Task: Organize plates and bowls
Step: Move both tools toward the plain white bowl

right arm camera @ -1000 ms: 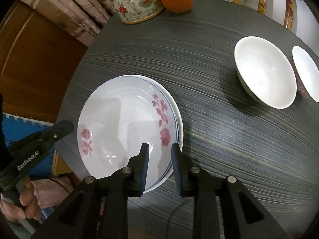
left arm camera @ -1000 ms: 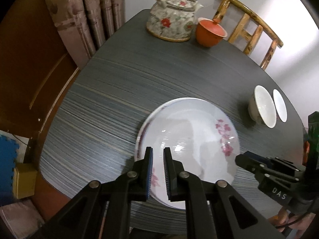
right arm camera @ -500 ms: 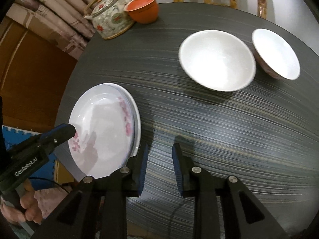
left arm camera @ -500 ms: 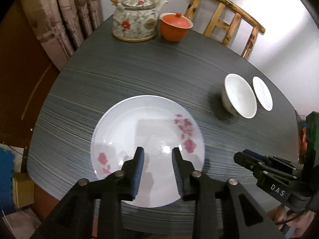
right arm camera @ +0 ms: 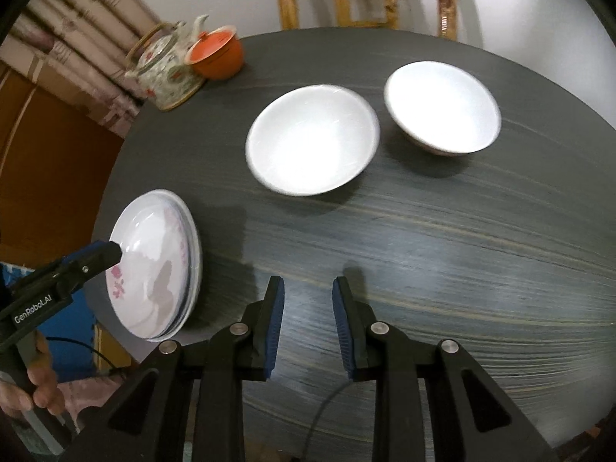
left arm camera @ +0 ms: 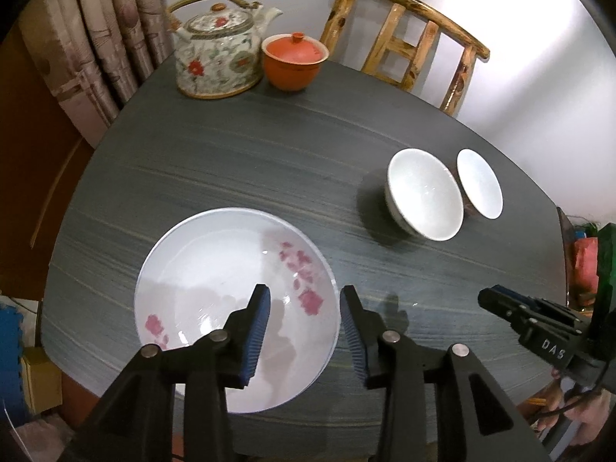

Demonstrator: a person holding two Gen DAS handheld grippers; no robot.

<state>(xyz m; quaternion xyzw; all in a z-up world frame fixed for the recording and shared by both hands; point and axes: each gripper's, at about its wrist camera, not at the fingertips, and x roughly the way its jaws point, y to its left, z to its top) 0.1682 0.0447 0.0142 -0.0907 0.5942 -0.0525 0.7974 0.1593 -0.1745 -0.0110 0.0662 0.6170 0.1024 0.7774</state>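
Two stacked white plates with pink flowers lie near the table's front left edge. My left gripper hovers over their right rim with its jaws opening; the pads do not touch the rim. Two white bowls stand side by side at the right. In the right wrist view my right gripper is open a little over bare tabletop, with nothing between its fingers. The plates are to its left, and the bowls lie ahead. The left gripper's tip shows at the plates' left rim.
A flowered teapot and an orange lidded cup stand at the back of the dark round table. A wooden chair is behind it, with curtains at the back left. The table edge runs close to the plates.
The left jaws have spread apart from nearly shut at the plate's rim, and that gripper has drawn back. The right gripper has slid right, off the plates, toward the bowls.
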